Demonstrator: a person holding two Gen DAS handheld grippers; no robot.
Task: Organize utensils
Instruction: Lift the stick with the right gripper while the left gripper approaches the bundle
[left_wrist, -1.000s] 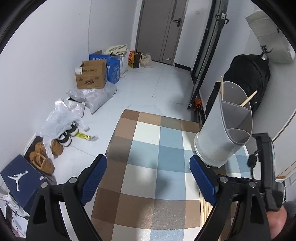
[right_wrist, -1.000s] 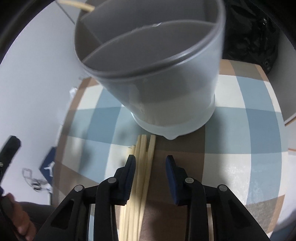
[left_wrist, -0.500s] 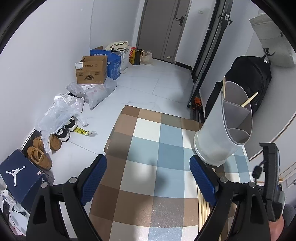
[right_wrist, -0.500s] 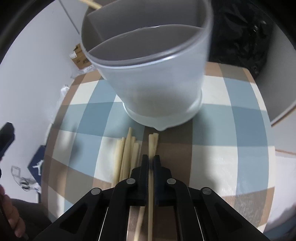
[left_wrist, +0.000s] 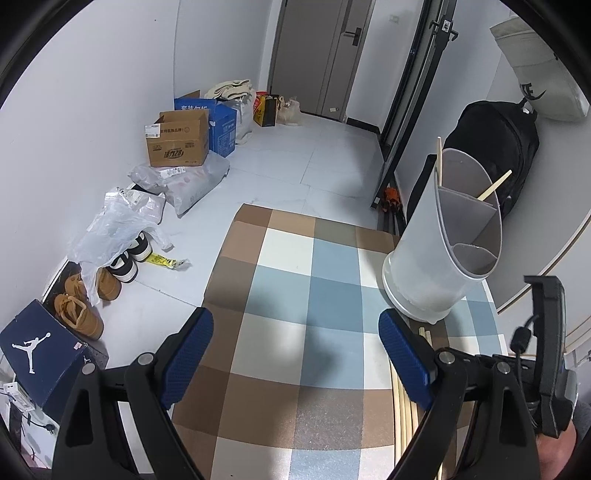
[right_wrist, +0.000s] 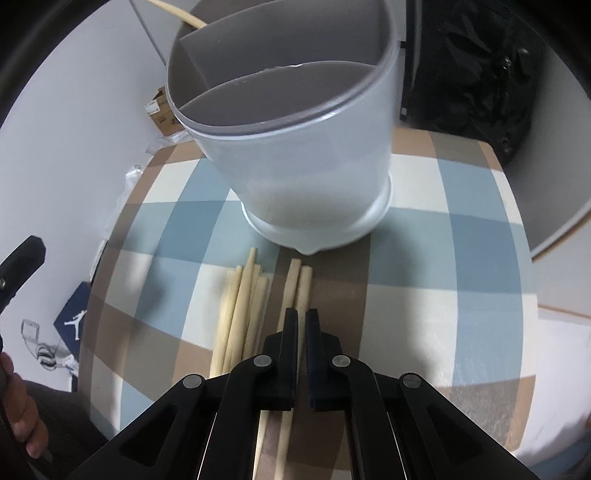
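Observation:
A grey divided utensil holder (right_wrist: 306, 173) stands on the checked tablecloth (right_wrist: 443, 258). Two chopsticks (left_wrist: 495, 187) lean in its back compartment. In front of it lie several loose pale chopsticks (right_wrist: 240, 306). My right gripper (right_wrist: 301, 314) points steeply down, shut on one chopstick (right_wrist: 304, 284) of the right-hand pair; that stick runs in between the jaws. In the left wrist view the holder (left_wrist: 443, 258) is at the right. My left gripper (left_wrist: 295, 325) hangs open above the cloth with nothing between its blue pads, and the loose chopsticks (left_wrist: 402, 402) lie by its right finger.
The cloth's left edge (left_wrist: 221, 266) drops to a floor with cardboard boxes (left_wrist: 177, 140), shoes (left_wrist: 88, 295) and a shoe box (left_wrist: 33, 350). A black backpack (left_wrist: 495, 147) sits behind the holder. A person's hand (right_wrist: 18, 406) shows at the lower left of the right wrist view.
The right gripper's jaws went from apart over the chopsticks to shut on one, and it drew back a little from the holder. The left gripper stayed open and still.

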